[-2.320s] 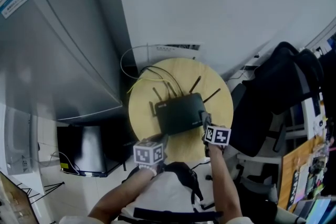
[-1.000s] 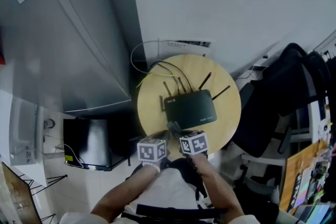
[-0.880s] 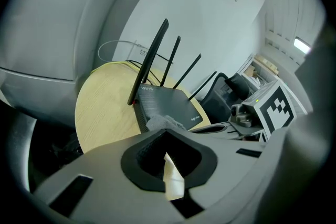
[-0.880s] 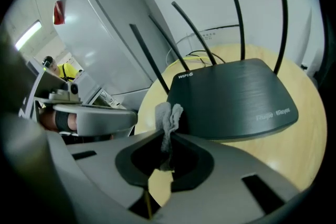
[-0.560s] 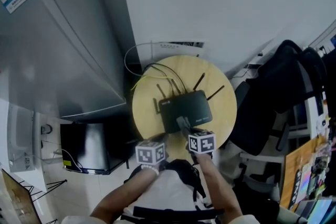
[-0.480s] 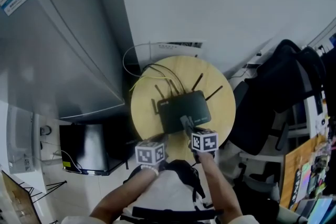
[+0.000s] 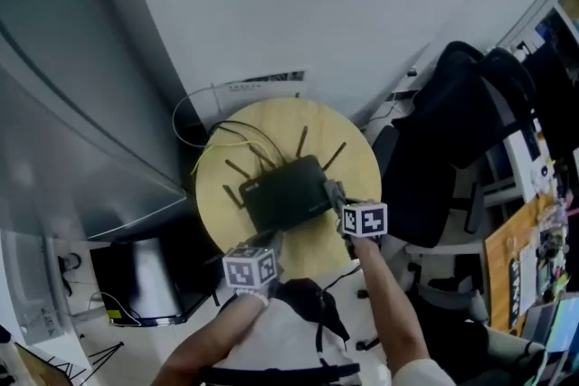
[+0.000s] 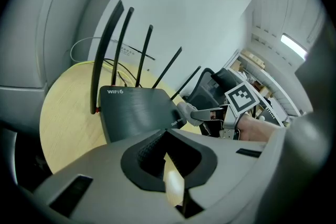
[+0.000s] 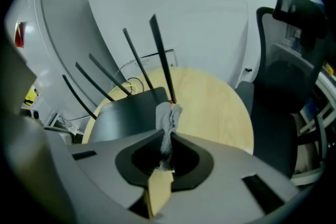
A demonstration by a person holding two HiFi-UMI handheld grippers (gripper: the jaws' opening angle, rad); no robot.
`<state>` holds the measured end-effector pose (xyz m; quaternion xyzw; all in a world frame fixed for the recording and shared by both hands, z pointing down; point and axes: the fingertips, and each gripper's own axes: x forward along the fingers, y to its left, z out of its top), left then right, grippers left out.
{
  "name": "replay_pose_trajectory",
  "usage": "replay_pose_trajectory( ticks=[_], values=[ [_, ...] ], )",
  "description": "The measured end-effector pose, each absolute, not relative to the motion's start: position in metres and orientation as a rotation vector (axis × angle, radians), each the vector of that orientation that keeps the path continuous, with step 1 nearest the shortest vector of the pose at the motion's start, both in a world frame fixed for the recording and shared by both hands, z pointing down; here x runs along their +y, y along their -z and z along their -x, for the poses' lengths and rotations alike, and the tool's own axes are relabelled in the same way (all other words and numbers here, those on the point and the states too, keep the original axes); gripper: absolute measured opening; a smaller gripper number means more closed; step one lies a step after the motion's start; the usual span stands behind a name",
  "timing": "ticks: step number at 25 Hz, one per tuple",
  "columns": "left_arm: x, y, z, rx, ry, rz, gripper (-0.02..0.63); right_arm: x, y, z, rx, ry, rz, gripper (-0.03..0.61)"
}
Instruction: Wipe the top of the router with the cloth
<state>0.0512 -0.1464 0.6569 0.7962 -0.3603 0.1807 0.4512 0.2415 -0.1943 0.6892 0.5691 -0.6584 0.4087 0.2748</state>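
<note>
From the head, the router [image 7: 285, 193] lay on the round table [image 7: 357, 160], with bare wood free to its right and a chair [image 7: 434, 158] just past that edge. Left gripper view: the left gripper [image 8: 164, 136] had its jaws together, empty, at the router's near edge. Right gripper view: the right gripper [image 9: 167, 145] pinched the cloth [image 9: 168, 117], whose tip sat at the router's right corner.

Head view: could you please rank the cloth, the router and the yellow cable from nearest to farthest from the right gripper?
1. Cloth, pinched in the right gripper itself.
2. Router, just left of it on the table.
3. Yellow cable, beyond the router, at the table's far left.
</note>
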Motion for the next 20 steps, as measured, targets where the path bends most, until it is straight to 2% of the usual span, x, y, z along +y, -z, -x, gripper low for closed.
replay_pose_trajectory(
  ticks=[6,11,20],
  values=[
    [-0.166,-0.644,-0.086,-0.832,-0.452,-2.03,-0.002,-0.213,-0.698,-0.262,-1.751,-1.071,-1.477,0.038],
    [-0.178,-0.63,-0.108,-0.787,-0.459,-2.083,-0.002,-0.232,-0.704,-0.263,-1.801,-0.9,-1.318,0.038],
    [-0.166,-0.634,-0.1,-0.776,-0.443,-2.033,-0.002,-0.239,-0.734,-0.255,-1.828,-0.944,-1.118,0.04]
  ],
)
